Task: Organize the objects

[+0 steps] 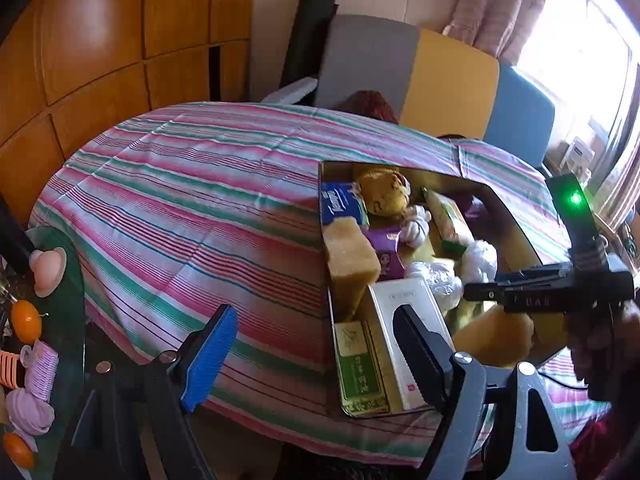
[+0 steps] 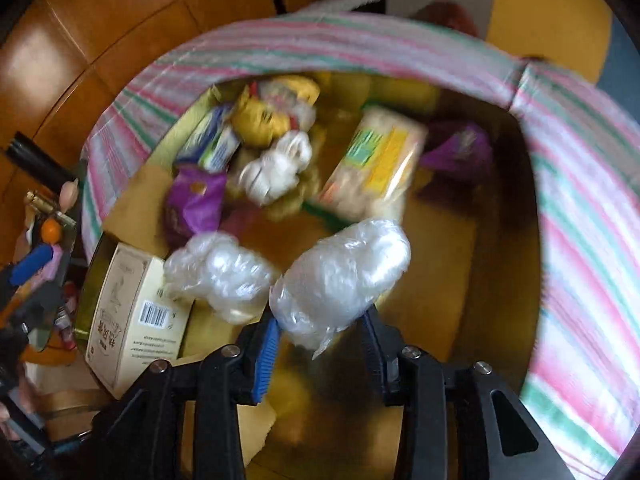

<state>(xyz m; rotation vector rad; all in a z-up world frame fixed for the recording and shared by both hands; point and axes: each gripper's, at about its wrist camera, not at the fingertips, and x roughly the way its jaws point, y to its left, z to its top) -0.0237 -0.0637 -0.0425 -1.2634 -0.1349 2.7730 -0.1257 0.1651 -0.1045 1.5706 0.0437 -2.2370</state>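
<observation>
A gold box [image 1: 516, 232] on the striped tablecloth [image 1: 192, 208] holds a plush toy [image 1: 382, 192], sponges, packets, a white carton [image 1: 408, 324] and clear plastic bundles. My left gripper [image 1: 316, 352] is open and empty at the box's near left corner. My right gripper [image 2: 320, 340] hovers over the box [image 2: 496, 232], its fingers closed on a clear plastic bundle [image 2: 340, 276]. A second plastic bundle [image 2: 216, 272] lies beside it. The right gripper also shows in the left wrist view [image 1: 480, 292], over the box's right side.
A glass side table [image 1: 64, 312] at left carries oranges [image 1: 26, 320], pink hair rollers and a pink toy. Wooden cabinets stand behind at left. Grey, yellow and blue chairs [image 1: 448, 80] stand behind the table. A window is at right.
</observation>
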